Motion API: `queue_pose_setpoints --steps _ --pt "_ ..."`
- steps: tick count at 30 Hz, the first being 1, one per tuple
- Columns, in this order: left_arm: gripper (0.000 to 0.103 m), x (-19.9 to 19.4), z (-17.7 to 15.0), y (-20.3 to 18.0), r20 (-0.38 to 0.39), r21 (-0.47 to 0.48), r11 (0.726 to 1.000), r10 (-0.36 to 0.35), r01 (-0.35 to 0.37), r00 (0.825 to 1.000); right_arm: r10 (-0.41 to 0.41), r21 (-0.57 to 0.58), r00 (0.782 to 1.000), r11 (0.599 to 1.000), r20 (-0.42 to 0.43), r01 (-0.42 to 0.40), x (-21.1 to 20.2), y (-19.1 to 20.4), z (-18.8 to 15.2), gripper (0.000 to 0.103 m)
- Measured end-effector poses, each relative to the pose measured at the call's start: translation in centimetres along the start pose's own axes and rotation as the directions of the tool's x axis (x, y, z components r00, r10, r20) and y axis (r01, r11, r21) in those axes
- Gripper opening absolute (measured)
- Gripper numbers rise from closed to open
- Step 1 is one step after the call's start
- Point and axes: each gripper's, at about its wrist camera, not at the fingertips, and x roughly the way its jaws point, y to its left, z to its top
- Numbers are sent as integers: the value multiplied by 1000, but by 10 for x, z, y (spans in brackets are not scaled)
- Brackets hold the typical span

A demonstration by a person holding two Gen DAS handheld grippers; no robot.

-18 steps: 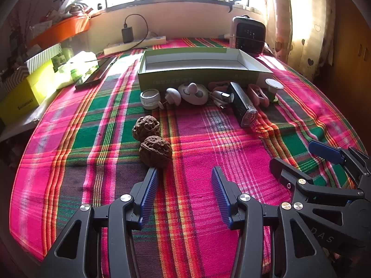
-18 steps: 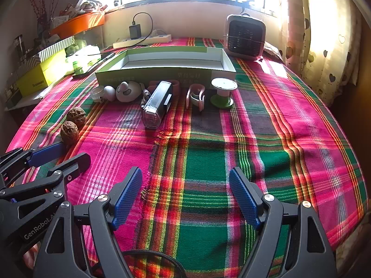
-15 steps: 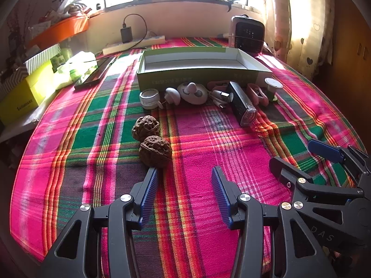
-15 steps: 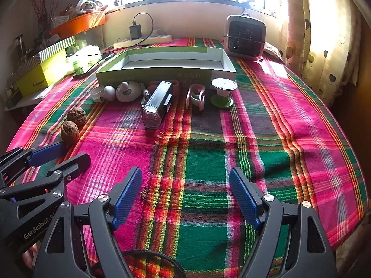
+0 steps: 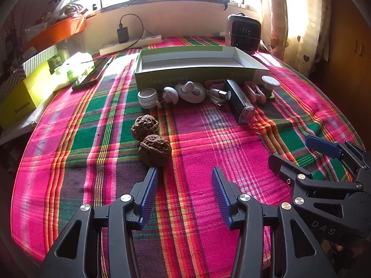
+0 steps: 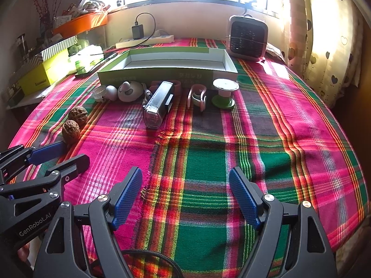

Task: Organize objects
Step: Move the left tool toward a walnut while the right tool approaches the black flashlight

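Both the left gripper (image 5: 184, 194) and right gripper (image 6: 185, 197) hover wide open and empty, the nearer walnut (image 5: 155, 150) just ahead of the left fingers (image 5: 149, 191), so an off-centre close could roll it across the tabletop (image 5: 231, 153), away from the box (image 5: 199, 73).

Plaid tablecloth (image 6: 266, 127) w/ green box (image 6: 162, 74) (open), walnuts (image 5: 150, 141).
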Motion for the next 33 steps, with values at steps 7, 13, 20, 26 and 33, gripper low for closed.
queue_pose_setpoints --steps 7,13,20,26,33 --pt "45 -2 -1 3 -11 19 999 -36 37 999 11 -8 1000 1000 -8 -11 0 -2 1 78" --pt "45 -15 -4 15 15 28 997 -73 73 997 31 -11 999 999 -8 -31 0 -3 2 78" --pt "45 -17 -1 39 36 -19 998 -58 58 998 73 -14 997 997 14 -73 -2 -2 10 78" --pt "45 -4 3 54 7 -94 992 -79 79 997 94 -25 994 995 52 -93 -2 1 24 78" --pt "45 7 12 48 1 -77 994 -76 76 997 113 -30 992 993 48 -112 9 7 37 78"
